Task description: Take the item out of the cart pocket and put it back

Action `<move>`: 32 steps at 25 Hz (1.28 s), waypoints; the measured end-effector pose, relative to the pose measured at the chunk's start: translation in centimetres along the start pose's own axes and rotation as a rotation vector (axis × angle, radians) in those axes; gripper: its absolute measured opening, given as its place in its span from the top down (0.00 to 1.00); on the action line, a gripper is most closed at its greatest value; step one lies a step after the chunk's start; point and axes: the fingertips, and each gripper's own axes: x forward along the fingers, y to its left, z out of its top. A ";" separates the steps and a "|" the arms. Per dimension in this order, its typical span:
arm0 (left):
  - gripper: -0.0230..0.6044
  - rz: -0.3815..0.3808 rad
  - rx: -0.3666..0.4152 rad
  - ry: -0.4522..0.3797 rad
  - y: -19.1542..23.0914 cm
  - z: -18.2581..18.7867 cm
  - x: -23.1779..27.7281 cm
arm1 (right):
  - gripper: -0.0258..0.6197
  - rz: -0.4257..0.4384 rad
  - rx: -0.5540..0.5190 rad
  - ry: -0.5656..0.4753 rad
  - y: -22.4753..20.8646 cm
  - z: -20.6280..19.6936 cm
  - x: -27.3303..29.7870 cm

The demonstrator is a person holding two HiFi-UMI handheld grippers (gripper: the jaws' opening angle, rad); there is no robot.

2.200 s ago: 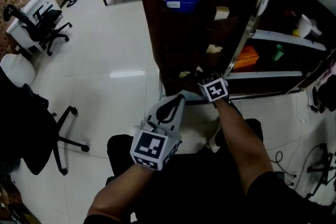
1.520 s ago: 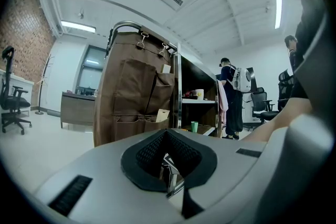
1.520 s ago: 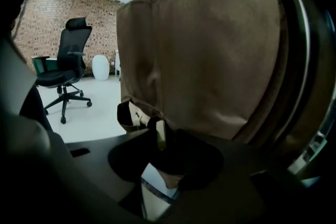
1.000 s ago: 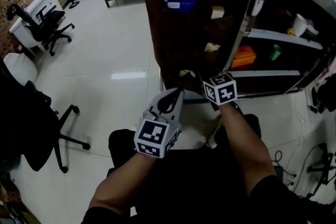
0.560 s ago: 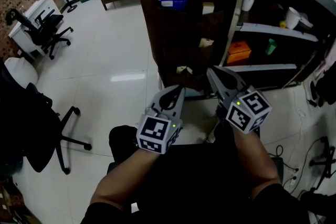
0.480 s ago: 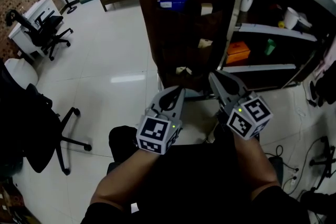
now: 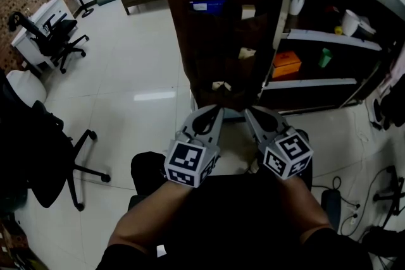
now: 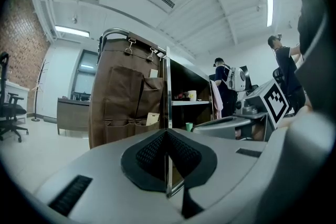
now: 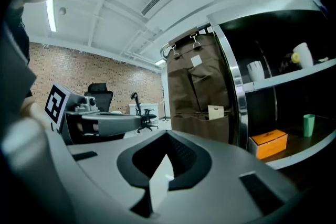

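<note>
A brown fabric pocket organiser [image 7: 221, 28] hangs on the end of the cart. A blue item [image 7: 207, 6] and several pale items [image 7: 220, 85] stick out of its pockets. Both grippers are drawn back over my lap, side by side and short of the cart. My left gripper [image 7: 212, 112] is shut, pads together, with nothing in it. My right gripper [image 7: 249, 112] is also shut and carries nothing that I can make out. In the left gripper view a beige card [image 8: 153, 118] sits in a pocket ahead of the left gripper [image 8: 167, 134]. In the right gripper view a card [image 9: 216, 112] stands beyond the right gripper [image 9: 168, 136].
The cart's shelves [image 7: 329, 38] hold an orange box [image 7: 286, 64], a green cup [image 7: 325, 58] and white cups [image 7: 350, 21]. Office chairs [image 7: 54, 31] stand at the far left, and a black chair [image 7: 38, 155] is close on my left. Cables [image 7: 380, 193] lie on the floor at right.
My right gripper has pulled back from the lowest pocket toward my lap and now sits level with the left one. The left gripper has hardly moved.
</note>
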 end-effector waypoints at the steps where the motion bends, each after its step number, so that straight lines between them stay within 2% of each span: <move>1: 0.96 0.002 0.000 0.000 0.1 0.0 0.0 | 0.93 0.001 0.000 0.002 0.0 -0.1 0.1; 32: 0.96 -0.003 0.009 0.007 0.3 -0.1 0.2 | 0.93 0.016 -0.033 0.029 0.5 -0.3 0.4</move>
